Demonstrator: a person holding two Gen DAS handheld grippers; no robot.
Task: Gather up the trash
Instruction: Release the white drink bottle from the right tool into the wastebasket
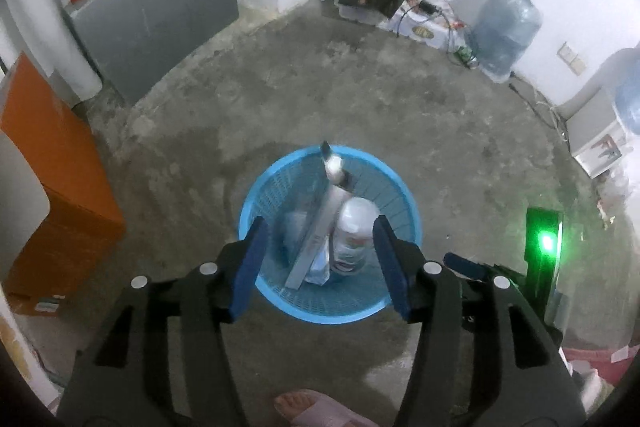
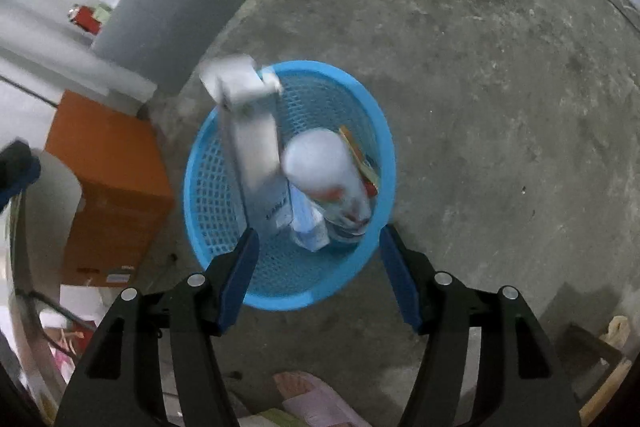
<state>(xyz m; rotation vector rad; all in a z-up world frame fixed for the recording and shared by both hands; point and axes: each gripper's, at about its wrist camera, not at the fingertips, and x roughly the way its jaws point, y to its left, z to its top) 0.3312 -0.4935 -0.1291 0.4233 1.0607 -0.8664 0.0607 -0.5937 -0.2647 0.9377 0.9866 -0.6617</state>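
Over the concrete floor (image 1: pixel 360 99), both claws pointed steeply down at the blue mesh basket (image 1: pixel 280 311).

Left gripper (image 1: pixel 320 259): jaws stood apart, nothing between the pads; the basket showed in the gap below.

Inside the basket, left to right: a long grey-white carton (image 2: pixel 256 163) stood on end, tilted, its top past the rim; crumpled clear wrap (image 2: pixel 308 227) low beside it; a white plastic bottle (image 2: pixel 328 179), blurred; a thin red-and-yellow wrapper (image 2: pixel 360 159) against the far wall.

Right gripper (image 2: pixel 320 259): jaws likewise released, empty.

Judgement: all light. Carton stiff but crushable, best pinched across its narrow faces near the top. Bottle smooth, likely to slip; take the neck. Basket rim thin, springy, fair hold.
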